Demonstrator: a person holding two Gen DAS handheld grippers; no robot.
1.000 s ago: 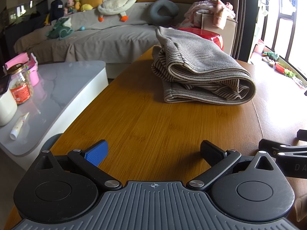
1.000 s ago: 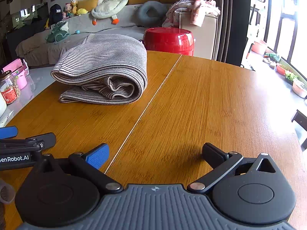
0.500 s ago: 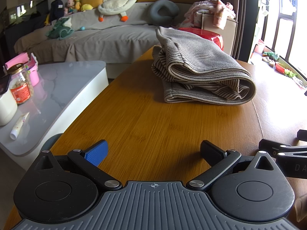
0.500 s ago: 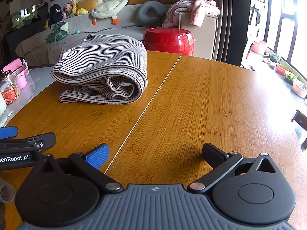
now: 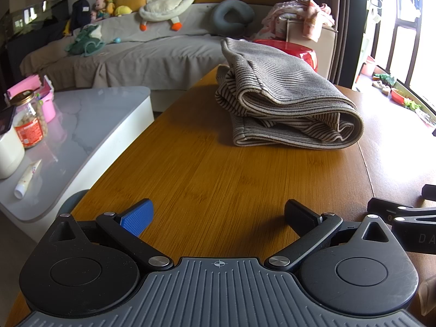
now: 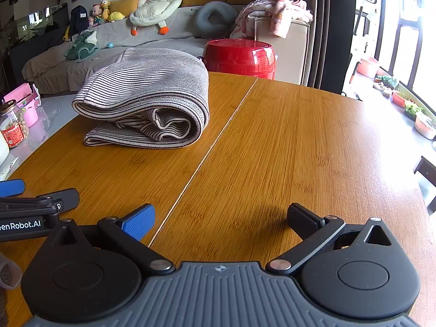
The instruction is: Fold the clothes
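A striped grey garment [image 5: 288,103] lies on the wooden table [image 5: 218,179], already folded over into a thick, rounded bundle. It is the landmark for everything here. From your left gripper [image 5: 218,215] it sits ahead and slightly to the right, well apart from the fingertips. From your right gripper [image 6: 219,216] it sits ahead and to the left, just left of the seam [image 6: 218,141] that runs down the tabletop.

Both of your grippers hover low over the near edge of the table, side by side, neither touching the garment. Each has its fingers spread wide, one blue pad [image 5: 136,218] and one black pad [image 5: 299,216] apart, with bare wood between them. Nothing is held.

The fold looks largely done: the cloth is doubled over itself several times, with the rolled edge facing you and loose inner layers showing at the open side. The layers are a little uneven, so a final tidy or flattening may be all this piece needs. No other garment lies on the table.

Behind the garment stands a red stool [image 6: 239,57], and beyond that a pile of pink laundry [image 6: 275,8] draped over a cream cabinet. That pile could be further work, though you cannot tell from here. A grey sofa [image 5: 136,51] with soft toys lies behind and left of the garment.
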